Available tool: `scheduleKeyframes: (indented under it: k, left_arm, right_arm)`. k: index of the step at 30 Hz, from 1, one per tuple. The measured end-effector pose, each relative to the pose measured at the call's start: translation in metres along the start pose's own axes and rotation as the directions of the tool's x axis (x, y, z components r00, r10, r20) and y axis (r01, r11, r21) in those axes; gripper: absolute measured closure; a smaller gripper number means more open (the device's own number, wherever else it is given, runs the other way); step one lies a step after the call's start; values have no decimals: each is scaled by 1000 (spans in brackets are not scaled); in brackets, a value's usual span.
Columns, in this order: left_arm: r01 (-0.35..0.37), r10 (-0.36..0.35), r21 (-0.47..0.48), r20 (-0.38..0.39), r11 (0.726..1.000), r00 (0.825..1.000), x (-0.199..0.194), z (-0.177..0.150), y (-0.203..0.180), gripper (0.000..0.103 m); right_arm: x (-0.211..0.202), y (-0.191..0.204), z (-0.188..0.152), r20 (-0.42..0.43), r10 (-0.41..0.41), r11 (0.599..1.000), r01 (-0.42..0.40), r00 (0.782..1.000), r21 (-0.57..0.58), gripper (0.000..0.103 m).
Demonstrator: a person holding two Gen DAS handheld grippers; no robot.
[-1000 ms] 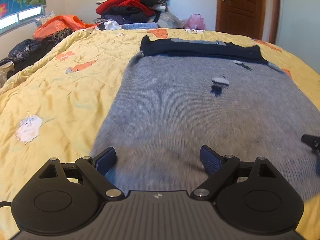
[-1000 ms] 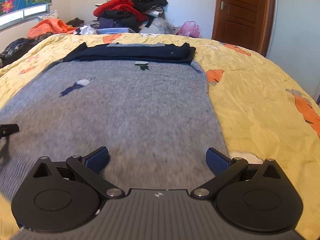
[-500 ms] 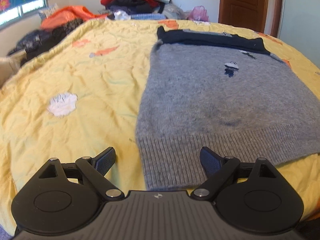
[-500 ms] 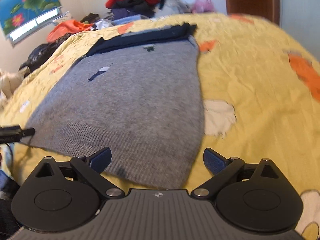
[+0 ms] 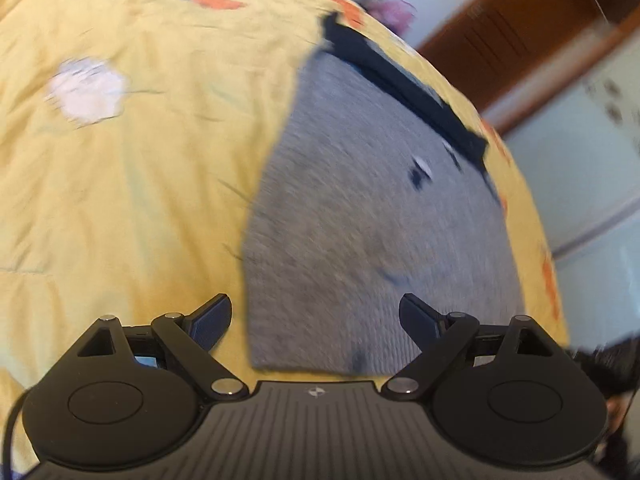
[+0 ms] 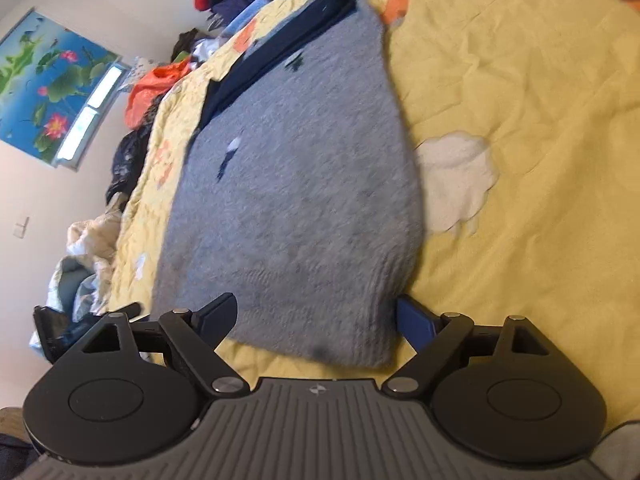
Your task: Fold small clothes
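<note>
- Two tools over the grey knitted sweater [image 5: 372,216] on the yellow quilted bed [image 5: 140,184].
- Left tool [image 5: 316,318] spread wide, nothing pinched.
- Right tool [image 6: 316,318] has just been narrowing, hem corner between its jaws, not pinched.

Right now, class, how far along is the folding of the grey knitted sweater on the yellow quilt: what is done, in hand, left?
Done: the grey knitted sweater lies flat on the yellow quilt, dark navy sleeves folded across its far end. In hand: nothing; the left gripper and right gripper are open at the ribbed hem's two near corners, the right's jaws just closing. Left: gripping the hem and folding the body.
</note>
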State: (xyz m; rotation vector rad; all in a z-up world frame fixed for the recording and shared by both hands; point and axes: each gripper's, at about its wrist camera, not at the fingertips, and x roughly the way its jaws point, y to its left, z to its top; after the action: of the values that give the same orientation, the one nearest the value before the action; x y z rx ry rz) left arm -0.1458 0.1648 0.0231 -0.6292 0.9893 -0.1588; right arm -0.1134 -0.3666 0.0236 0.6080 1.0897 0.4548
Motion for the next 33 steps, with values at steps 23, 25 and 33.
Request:
scheduleKeyframes:
  k: [23, 25, 33]
  left_arm:
    - [106, -112, -47, -154, 993, 982, 22, 19, 14, 71]
    - [47, -43, 24, -164, 999, 986, 24, 18, 5, 94]
    - [68, -58, 89, -110, 994, 992, 11, 51, -11, 98]
  right_arm:
    - [19, -68, 4, -60, 291, 909, -257, 955, 329, 78]
    - [22, -68, 4, -77, 249, 924, -212, 965, 319, 94]
    - [17, -60, 15, 20, 286, 919, -280, 958, 277, 93]
